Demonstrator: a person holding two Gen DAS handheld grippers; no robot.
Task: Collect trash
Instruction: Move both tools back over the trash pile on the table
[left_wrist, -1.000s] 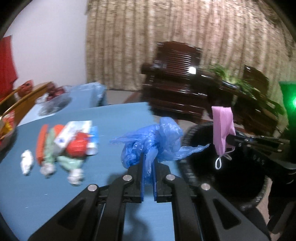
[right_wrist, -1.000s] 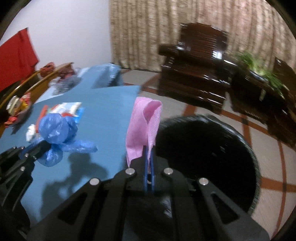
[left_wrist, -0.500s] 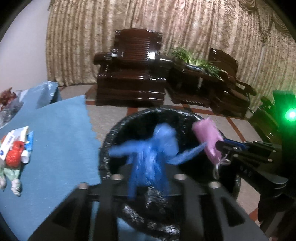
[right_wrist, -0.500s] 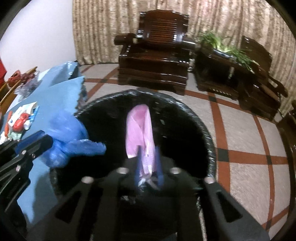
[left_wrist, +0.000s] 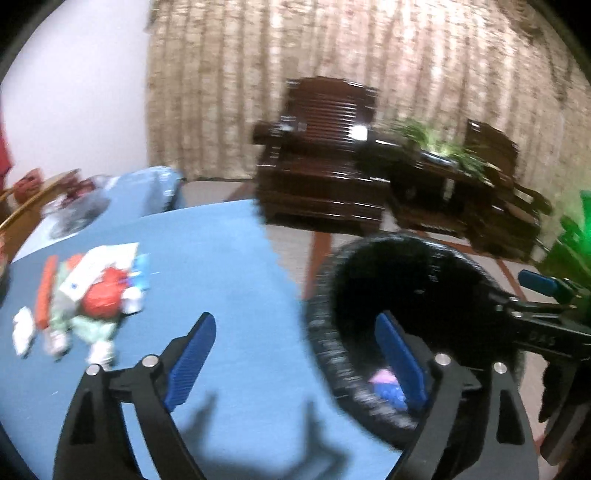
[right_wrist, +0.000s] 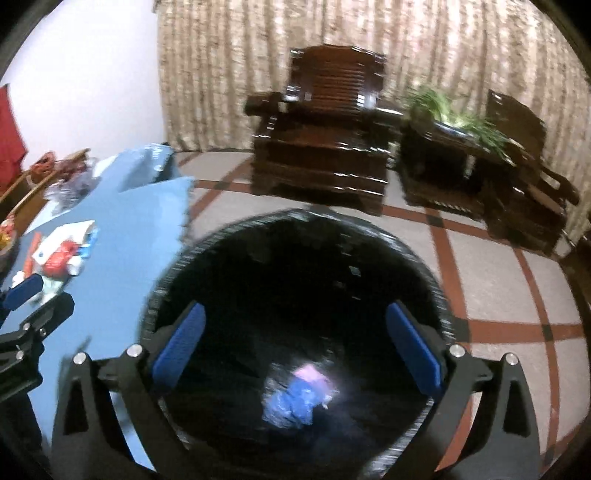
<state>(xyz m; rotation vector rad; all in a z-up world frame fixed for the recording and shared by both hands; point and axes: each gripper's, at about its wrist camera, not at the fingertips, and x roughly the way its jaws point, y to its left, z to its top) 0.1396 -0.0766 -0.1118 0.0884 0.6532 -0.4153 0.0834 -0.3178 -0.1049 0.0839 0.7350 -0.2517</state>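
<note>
Blue tablecloth (left_wrist: 229, 266) ahead: both grippers (left_wrist: 295, 354) (right_wrist: 295, 347) gape empty (bin (right_wrist: 295, 229) fed); swing low toward wrappers (left_wrist: 88, 291).

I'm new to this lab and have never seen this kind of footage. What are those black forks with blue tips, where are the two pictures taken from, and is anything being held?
No robot arm here: a person holds a two-finger gripper in each hand, with a fisheye camera on each looking along the fingers. The forks are those fingers, with blue pads.

The left gripper hangs over the blue table edge, open and empty. The right gripper hangs over the black trash bin, also open and empty.

At the bottom of the bin lie a crumpled blue plastic bag and a pink face mask. On the table a pile of wrappers, blurred, is not yet collected.
</note>
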